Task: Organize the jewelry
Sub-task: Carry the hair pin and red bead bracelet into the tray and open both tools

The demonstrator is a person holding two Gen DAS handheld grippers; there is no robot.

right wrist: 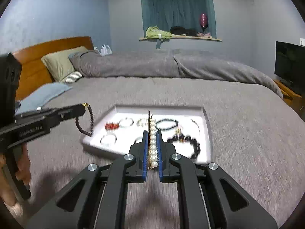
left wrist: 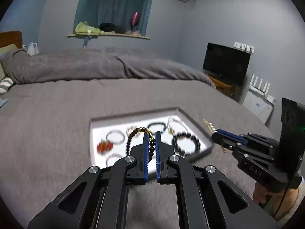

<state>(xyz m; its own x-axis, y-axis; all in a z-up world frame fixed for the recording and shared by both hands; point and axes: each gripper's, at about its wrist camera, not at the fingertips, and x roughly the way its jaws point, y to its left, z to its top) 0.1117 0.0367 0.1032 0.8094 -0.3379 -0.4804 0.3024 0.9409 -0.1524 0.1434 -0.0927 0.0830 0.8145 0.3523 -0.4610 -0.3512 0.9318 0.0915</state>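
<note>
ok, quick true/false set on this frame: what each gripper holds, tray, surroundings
1. The left gripper holds a dark bead bracelet. True.
2. The right gripper has empty jaws. False: they are shut on a pearl hair clip.
3. The white tray sits on a wooden desk. False: it sits on the grey bed cover.
4. A red bead piece lies in the tray. True.

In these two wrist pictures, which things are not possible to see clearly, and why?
- Red piece in the white tray, left wrist view: motion blur hides what it is.
- Tray's near edge, both views: covered by the claws.
- Dark bead bracelet in the left claw: its lower part is hidden between the pads.
- Pearl hair clip in the right claw: its underside is hidden.
</note>
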